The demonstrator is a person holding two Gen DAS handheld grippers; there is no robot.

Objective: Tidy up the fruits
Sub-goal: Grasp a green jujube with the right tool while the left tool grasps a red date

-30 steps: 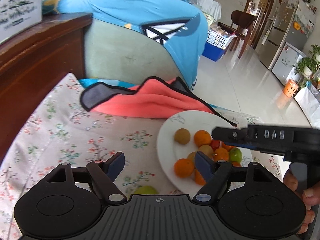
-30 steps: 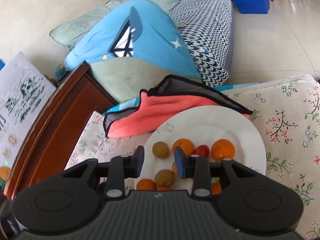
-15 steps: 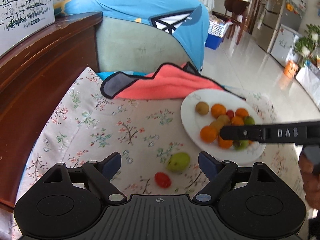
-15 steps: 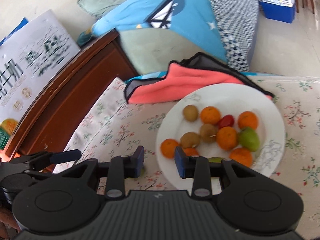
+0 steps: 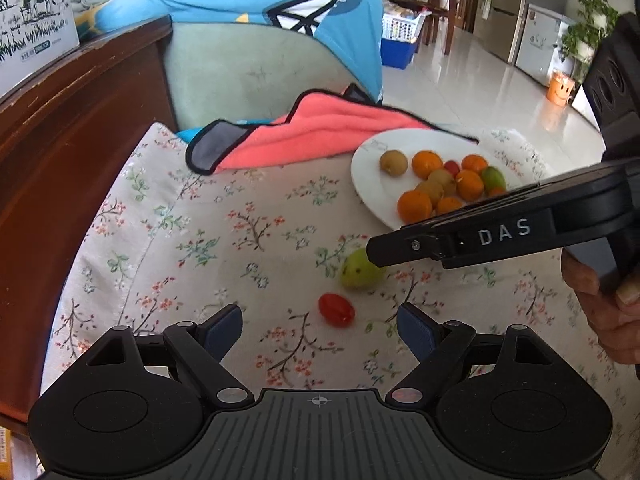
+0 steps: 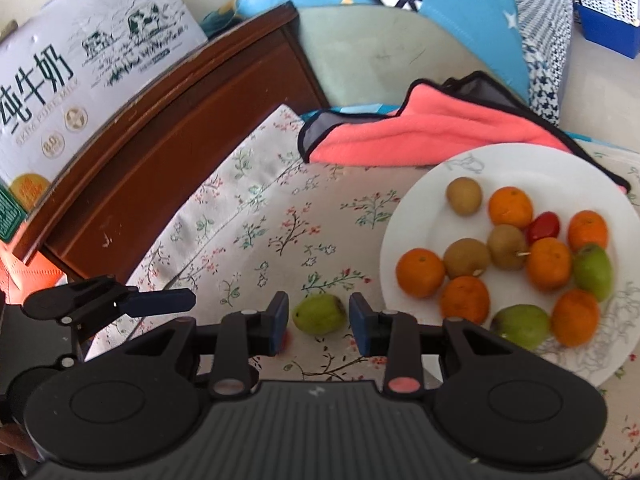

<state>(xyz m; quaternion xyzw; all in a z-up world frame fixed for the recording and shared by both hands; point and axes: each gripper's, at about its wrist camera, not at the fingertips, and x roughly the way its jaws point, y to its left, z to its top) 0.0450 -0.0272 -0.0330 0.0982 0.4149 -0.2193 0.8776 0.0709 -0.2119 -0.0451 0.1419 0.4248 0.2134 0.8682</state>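
Two claws gape empty — the right claw (image 5: 370, 254), stamped "DAS", and the left claw (image 5: 320, 330) — beside a "PURE MILK" carton (image 6: 80, 92).

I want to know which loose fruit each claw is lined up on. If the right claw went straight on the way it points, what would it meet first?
Most likely the green fruit lying on the tablecloth: it sits framed between the right claw's open fingers, untouched so far. Depth is hard to judge.
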